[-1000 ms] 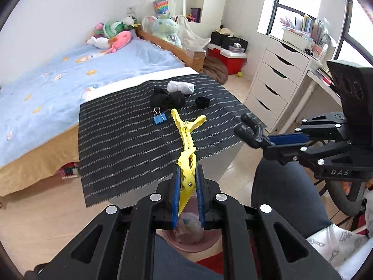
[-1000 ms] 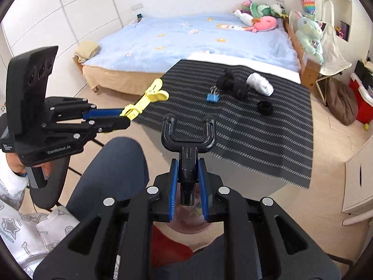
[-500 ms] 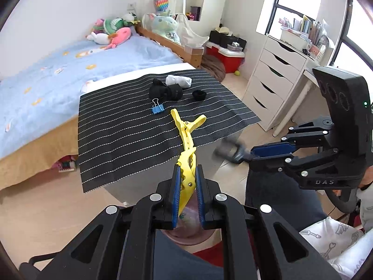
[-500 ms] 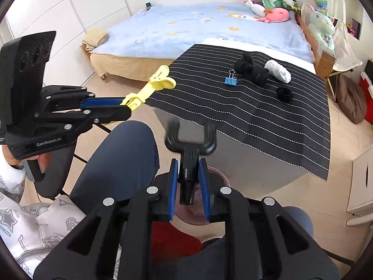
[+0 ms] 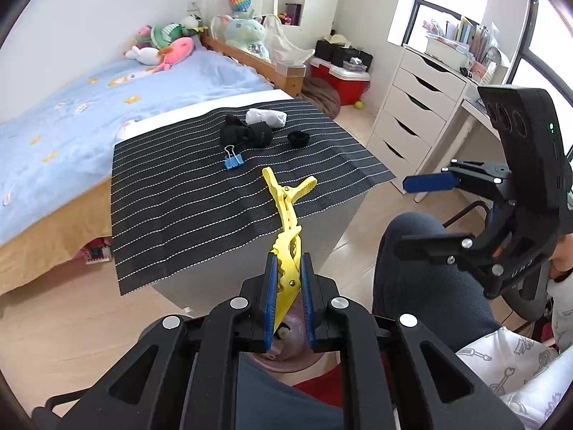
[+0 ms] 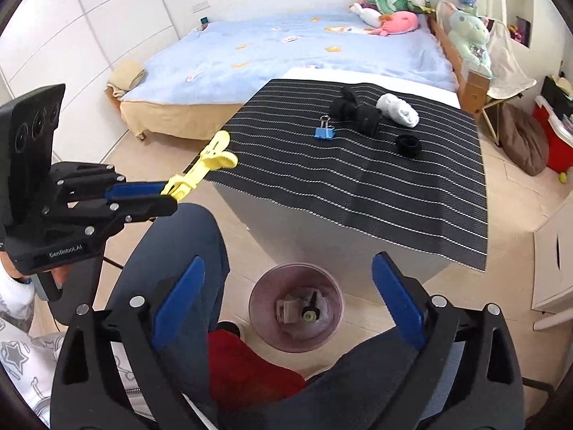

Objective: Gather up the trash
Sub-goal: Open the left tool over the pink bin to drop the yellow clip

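The left gripper [image 5: 288, 288] is clamped on a yellow clip [image 5: 286, 222] whose lower end its fingers hide, while the right gripper [image 6: 286, 304], jaws just sprung wide with nothing between them, hangs over a pink bin [image 6: 296, 312] whose contents are hard to make out.

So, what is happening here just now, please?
A seated person is collecting trash with two handheld grippers. The left gripper is shut on a yellow clip. The right gripper has just been opening and its fingers stand wide with nothing between them, above the pink bin; a black item lies inside. A blue binder clip and socks wait on the striped table.
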Motion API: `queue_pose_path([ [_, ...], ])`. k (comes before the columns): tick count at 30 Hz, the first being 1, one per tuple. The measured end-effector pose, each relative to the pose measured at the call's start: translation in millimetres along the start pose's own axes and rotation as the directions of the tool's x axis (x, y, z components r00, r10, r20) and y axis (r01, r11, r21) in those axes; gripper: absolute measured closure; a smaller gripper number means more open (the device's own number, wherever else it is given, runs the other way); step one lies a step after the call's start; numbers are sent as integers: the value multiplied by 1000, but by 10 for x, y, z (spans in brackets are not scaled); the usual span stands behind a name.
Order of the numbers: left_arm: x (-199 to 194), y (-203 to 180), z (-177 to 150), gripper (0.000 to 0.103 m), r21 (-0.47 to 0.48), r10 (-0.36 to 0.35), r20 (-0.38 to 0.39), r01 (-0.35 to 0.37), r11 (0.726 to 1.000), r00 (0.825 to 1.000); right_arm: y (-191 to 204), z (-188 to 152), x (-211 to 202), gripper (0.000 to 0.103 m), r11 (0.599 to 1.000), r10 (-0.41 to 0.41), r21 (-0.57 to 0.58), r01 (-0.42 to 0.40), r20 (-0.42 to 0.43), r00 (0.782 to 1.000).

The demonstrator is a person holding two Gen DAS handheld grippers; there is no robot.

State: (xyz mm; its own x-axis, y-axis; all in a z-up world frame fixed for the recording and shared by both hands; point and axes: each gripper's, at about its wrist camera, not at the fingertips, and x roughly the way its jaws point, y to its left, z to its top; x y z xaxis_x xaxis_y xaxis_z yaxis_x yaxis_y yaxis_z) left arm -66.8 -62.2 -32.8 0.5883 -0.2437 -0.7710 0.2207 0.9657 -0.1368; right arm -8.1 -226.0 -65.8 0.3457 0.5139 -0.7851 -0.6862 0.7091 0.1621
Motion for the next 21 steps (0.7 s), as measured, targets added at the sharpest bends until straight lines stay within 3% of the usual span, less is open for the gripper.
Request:
queue_pose_path([
  [11, 140, -109, -48, 90, 29, -13, -49, 14, 999, 999, -165, -14, -208, 9, 997, -73, 35, 71, 44, 996],
  [21, 174, -202, -59, 89, 49, -29, -68, 32, 998, 997, -242, -48, -265, 9, 996, -67, 62, 63, 58, 996],
])
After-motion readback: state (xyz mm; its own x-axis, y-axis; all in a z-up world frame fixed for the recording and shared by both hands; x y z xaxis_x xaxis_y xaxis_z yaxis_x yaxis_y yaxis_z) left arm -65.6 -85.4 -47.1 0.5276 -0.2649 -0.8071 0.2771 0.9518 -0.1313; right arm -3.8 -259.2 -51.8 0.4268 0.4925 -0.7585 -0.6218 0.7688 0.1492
